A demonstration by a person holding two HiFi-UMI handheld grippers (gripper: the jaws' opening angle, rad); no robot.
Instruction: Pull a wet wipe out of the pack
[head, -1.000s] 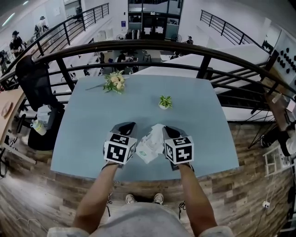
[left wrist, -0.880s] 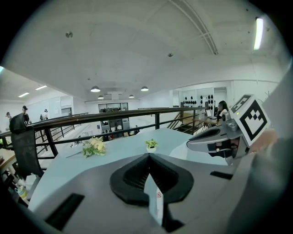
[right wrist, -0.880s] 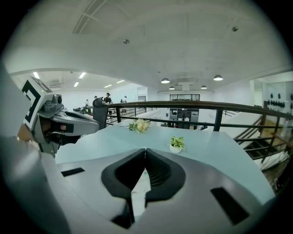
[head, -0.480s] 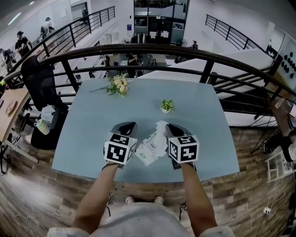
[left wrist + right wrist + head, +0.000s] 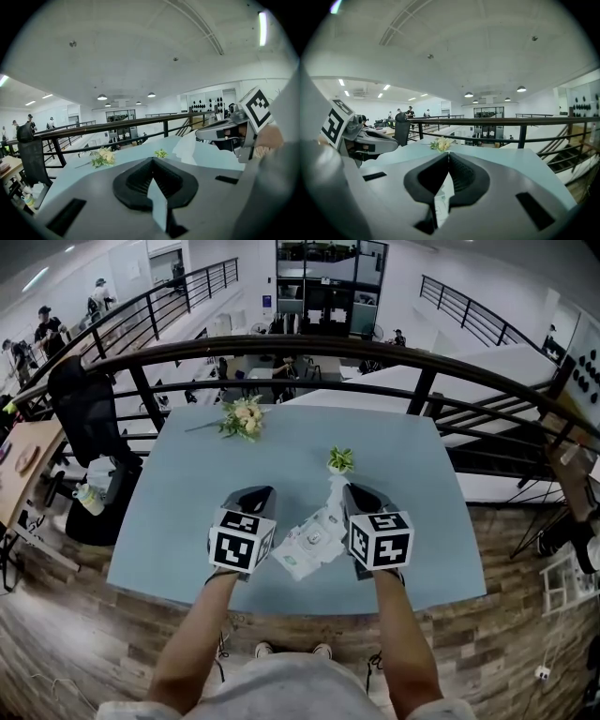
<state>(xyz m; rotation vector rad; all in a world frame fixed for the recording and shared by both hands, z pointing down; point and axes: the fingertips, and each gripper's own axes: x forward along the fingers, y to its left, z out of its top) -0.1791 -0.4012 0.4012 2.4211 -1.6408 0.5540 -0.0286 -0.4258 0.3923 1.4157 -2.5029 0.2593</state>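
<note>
The white wet wipe pack [image 5: 300,554] lies on the pale blue table [image 5: 187,512] between my two grippers. A white wet wipe [image 5: 332,504] stretches up out of it to my right gripper [image 5: 346,488], which is shut on the wipe's upper end. In the right gripper view the jaws [image 5: 449,155] meet, with white printed material [image 5: 443,199] showing in the gap below them. My left gripper [image 5: 263,491] is just left of the pack, its jaws [image 5: 151,160] shut with nothing visible between them.
A bunch of flowers [image 5: 242,415] lies at the table's far left. A small potted plant [image 5: 339,459] stands just beyond the wipe. A black railing [image 5: 300,343] runs behind the table and a black chair [image 5: 80,404] stands to its left.
My right gripper has risen and drawn the wipe into a longer strip out of the pack. The left gripper has hardly moved.
</note>
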